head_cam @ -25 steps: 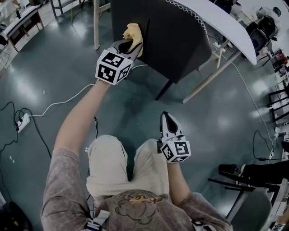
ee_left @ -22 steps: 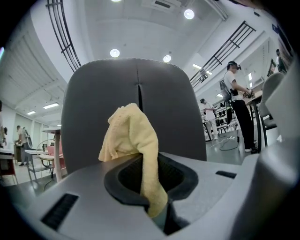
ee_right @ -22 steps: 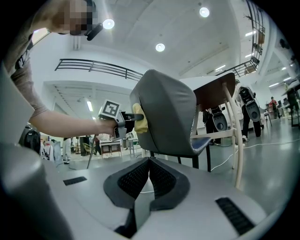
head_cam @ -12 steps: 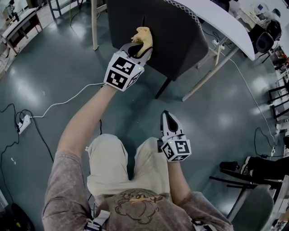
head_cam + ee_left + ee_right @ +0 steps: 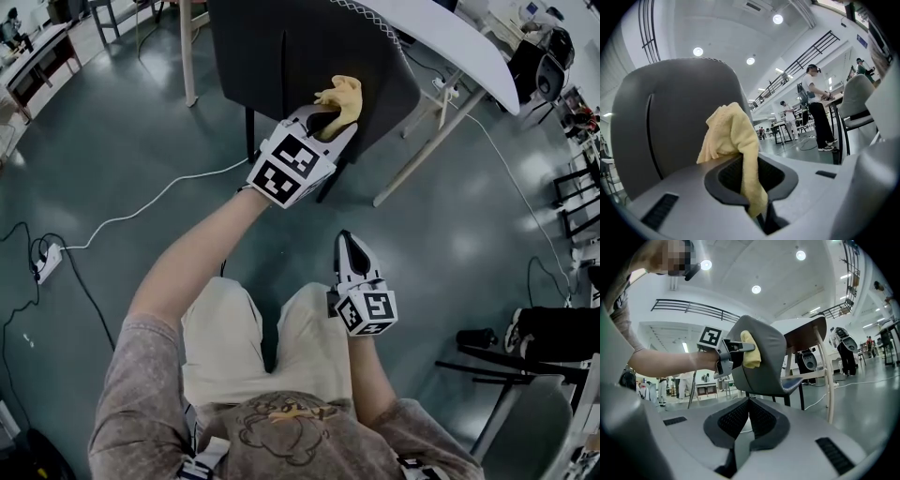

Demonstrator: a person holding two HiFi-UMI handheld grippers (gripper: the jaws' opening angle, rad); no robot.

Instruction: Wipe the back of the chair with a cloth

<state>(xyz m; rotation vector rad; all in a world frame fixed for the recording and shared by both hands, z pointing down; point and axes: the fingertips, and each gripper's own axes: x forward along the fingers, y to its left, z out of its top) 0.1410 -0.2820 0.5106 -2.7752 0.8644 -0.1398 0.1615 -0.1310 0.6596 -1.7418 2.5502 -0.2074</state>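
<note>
A dark grey chair [image 5: 300, 56] stands with its back toward me, tucked at a white table [image 5: 450, 37]. My left gripper [image 5: 328, 117] is shut on a yellow cloth [image 5: 342, 94] and presses it against the right part of the chair back. In the left gripper view the yellow cloth [image 5: 733, 140] hangs from the jaws against the grey chair back [image 5: 670, 122]. My right gripper [image 5: 352, 253] hangs low over my lap, shut with nothing in it. The right gripper view shows the chair [image 5: 764, 357] with the cloth [image 5: 750, 350] on it.
A white cable [image 5: 150, 202] and a power strip [image 5: 47, 253] lie on the grey floor at the left. Another chair's black frame [image 5: 506, 394] stands at the lower right. Desks [image 5: 37, 56] line the far left. People stand in the distance [image 5: 815, 108].
My left gripper has slid the cloth to the right across the chair back. The right gripper has stayed still.
</note>
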